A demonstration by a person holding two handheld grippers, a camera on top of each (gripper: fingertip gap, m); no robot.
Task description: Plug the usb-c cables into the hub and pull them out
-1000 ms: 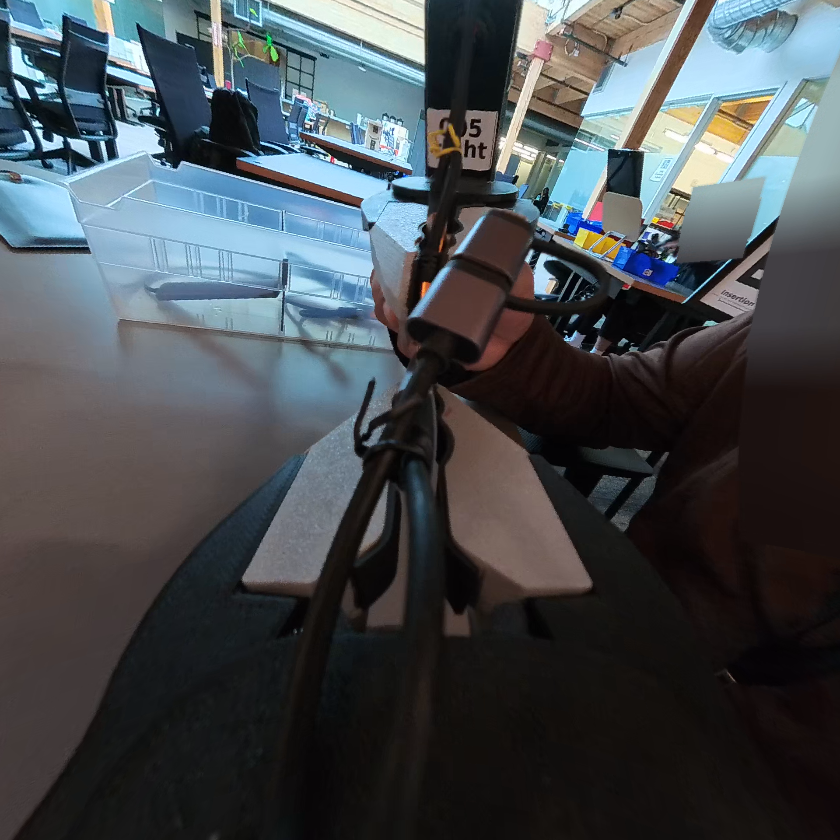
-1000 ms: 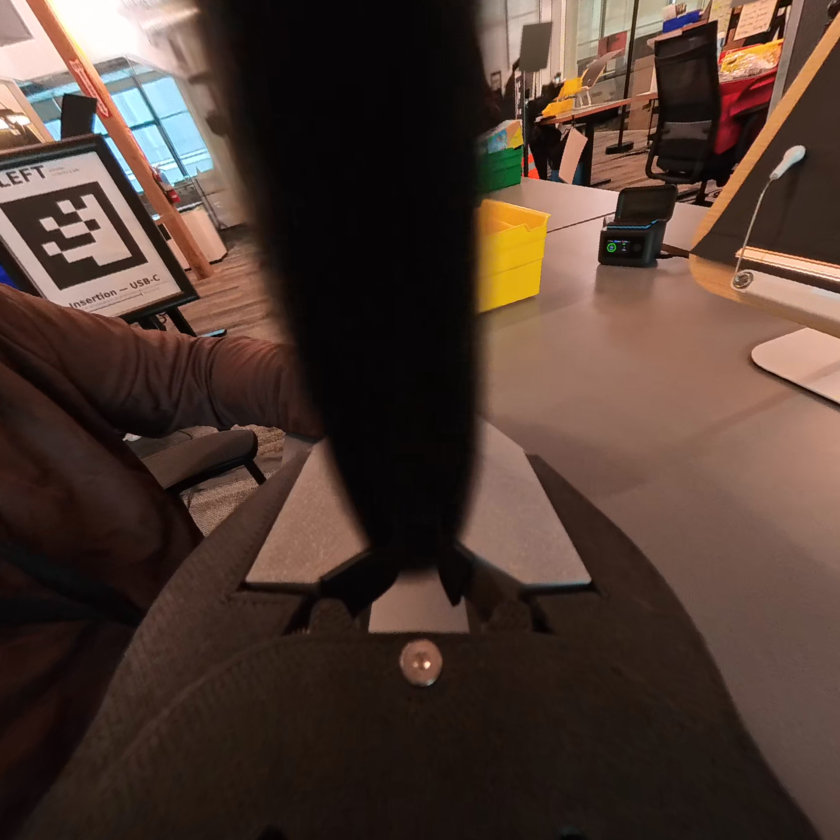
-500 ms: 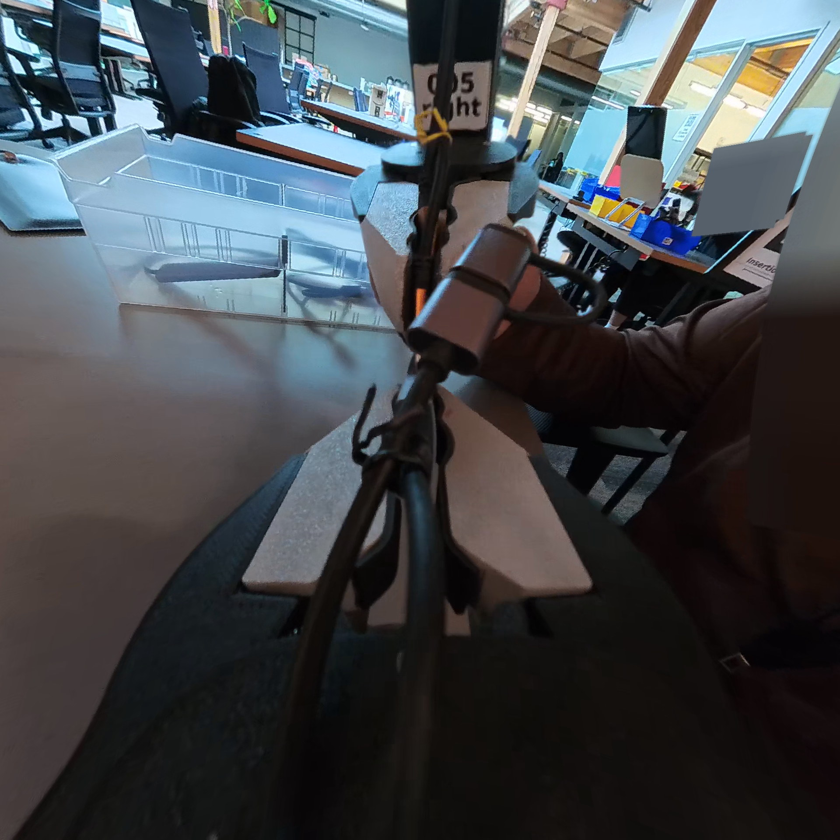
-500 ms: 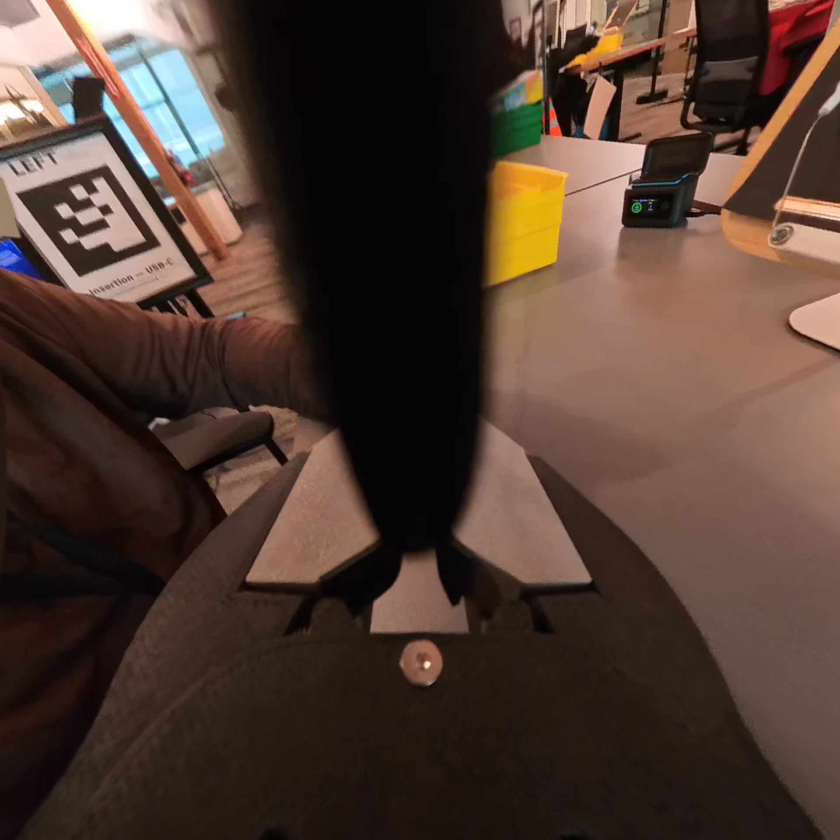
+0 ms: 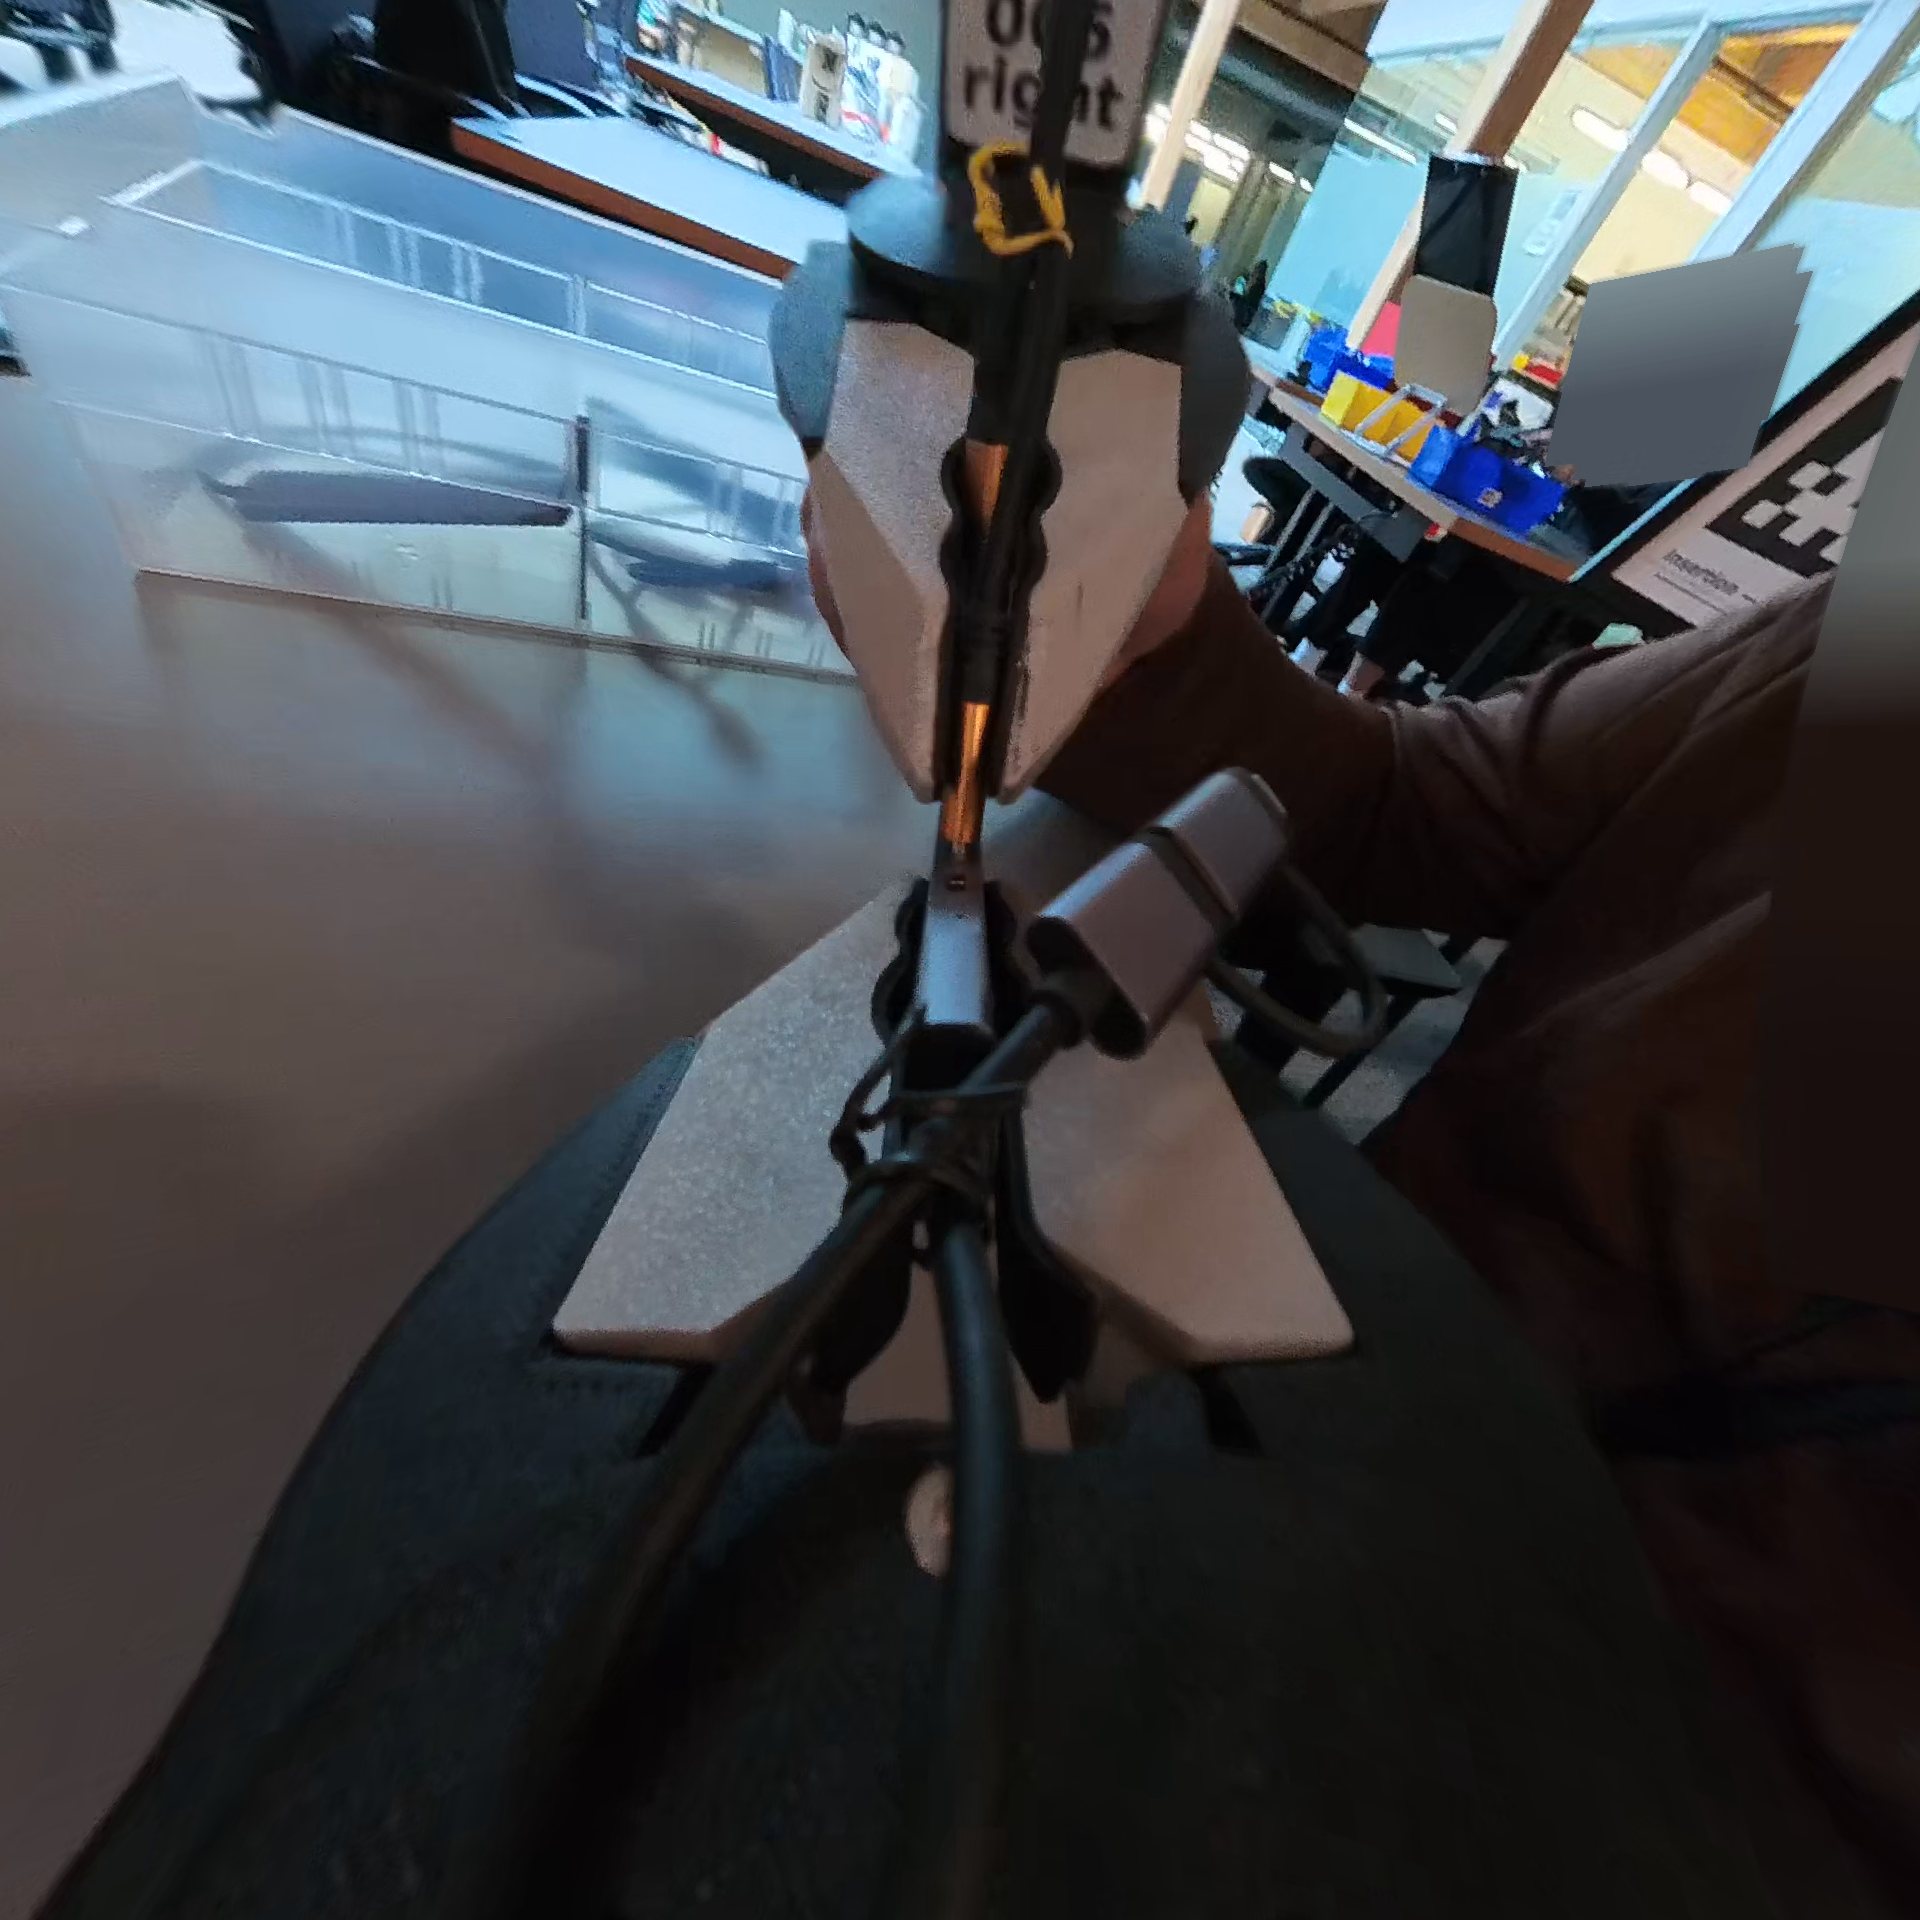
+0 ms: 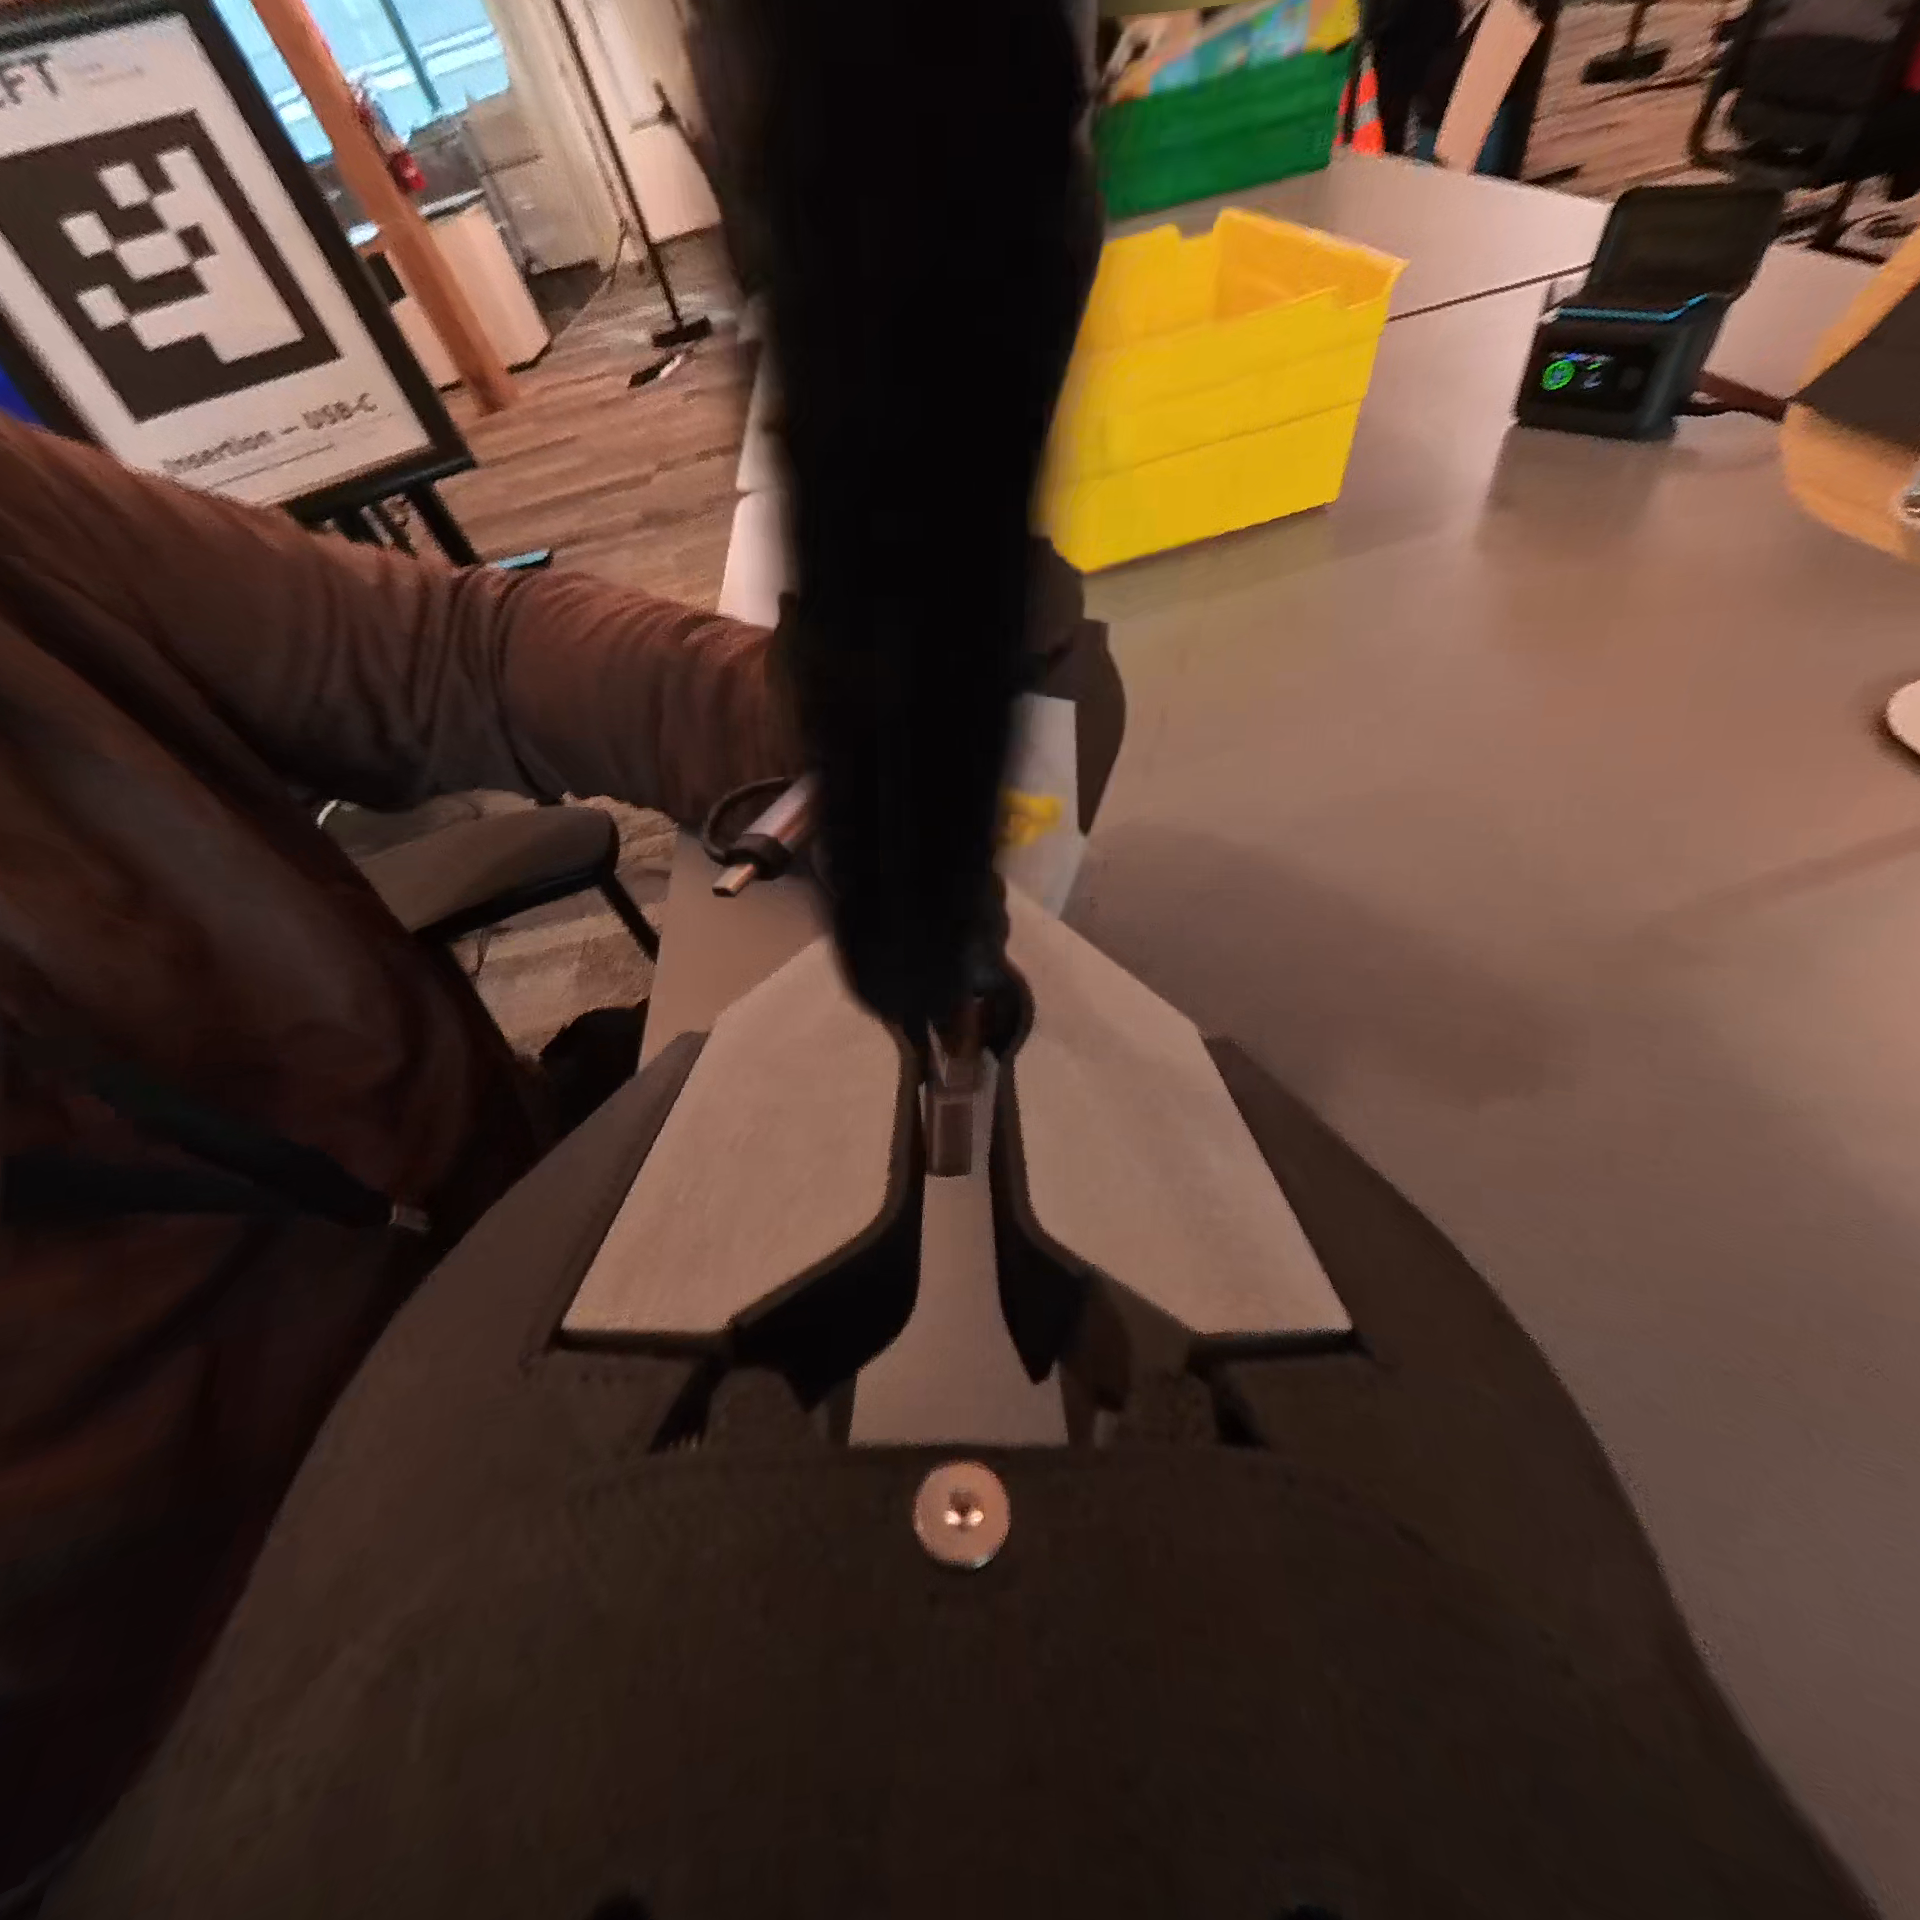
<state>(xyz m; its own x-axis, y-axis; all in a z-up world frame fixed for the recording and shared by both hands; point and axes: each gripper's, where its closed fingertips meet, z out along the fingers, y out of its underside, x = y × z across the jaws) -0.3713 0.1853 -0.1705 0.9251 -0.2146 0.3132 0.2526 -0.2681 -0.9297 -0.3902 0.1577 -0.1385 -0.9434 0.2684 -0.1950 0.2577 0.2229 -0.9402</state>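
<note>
In the left wrist view my left gripper [image 5: 951, 920] is shut on a slim grey hub end [image 5: 954, 971], with black cables [image 5: 971, 1351] running back between its fingers. A second grey box [image 5: 1143, 925] hangs just to its right with a looped lead. My right gripper [image 5: 966, 784] faces it from above, shut on a black usb-c cable with a copper-coloured plug [image 5: 966, 748]; the plug tip touches the hub end. In the right wrist view my right gripper [image 6: 954, 1039] is shut on the grey plug [image 6: 951, 1117]. The blurred black cable [image 6: 914, 468] hides most of the left gripper.
A clear plastic bin [image 5: 416, 436] stands on the brown table [image 5: 312, 883] behind the grippers. A yellow bin [image 6: 1216, 384], a small black device with a lit screen [image 6: 1621, 353] and a framed marker sign [image 6: 177, 260] show beyond. A person's brown sleeve [image 6: 364, 665] reaches in. Only a small space, under 4 cm, lies between the two pairs of fingers.
The two grippers have closed in on each other until the copper plug tip meets the hub end. The second grey box has swung down to the right.
</note>
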